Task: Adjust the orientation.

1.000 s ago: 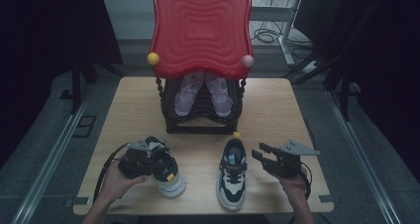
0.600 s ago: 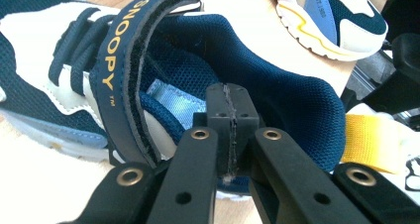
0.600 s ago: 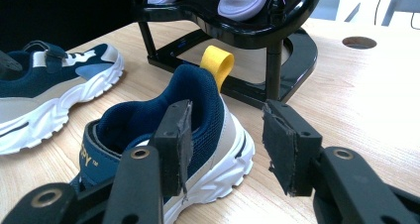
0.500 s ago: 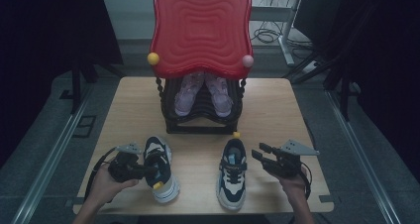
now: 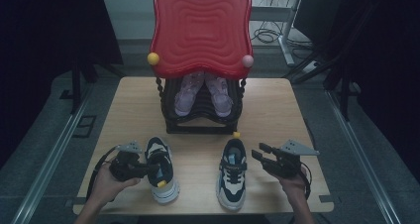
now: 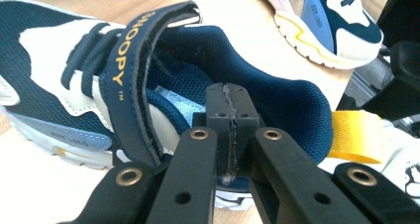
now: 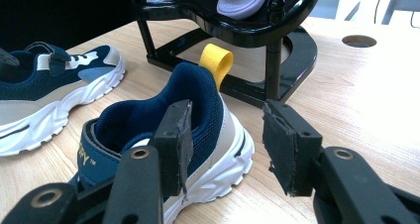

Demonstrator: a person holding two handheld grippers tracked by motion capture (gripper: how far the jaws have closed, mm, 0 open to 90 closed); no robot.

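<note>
Ahead of me a black wire rack point(image 5: 203, 122) is sitting at the middle of the wooden table point(image 5: 277, 110), and a pair of lilac sandals point(image 5: 204, 94) is lying inside it, toes pointing toward me. A big red wavy panel point(image 5: 200, 30) is rising above the rack, with a yellow ball point(image 5: 153, 58) and a pink ball point(image 5: 247, 61) showing at its lower corners. Cables point(image 5: 267, 34) are trailing across the grey floor behind.

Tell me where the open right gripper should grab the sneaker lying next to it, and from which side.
Probably the padded heel collar of the right sneaker, just below the yellow pull loop. The right gripper already stands beside the heel with its jaws apart, so come in from that outer side, one jaw inside the opening, one outside. The collar stands upright, thin enough to pinch.
</note>
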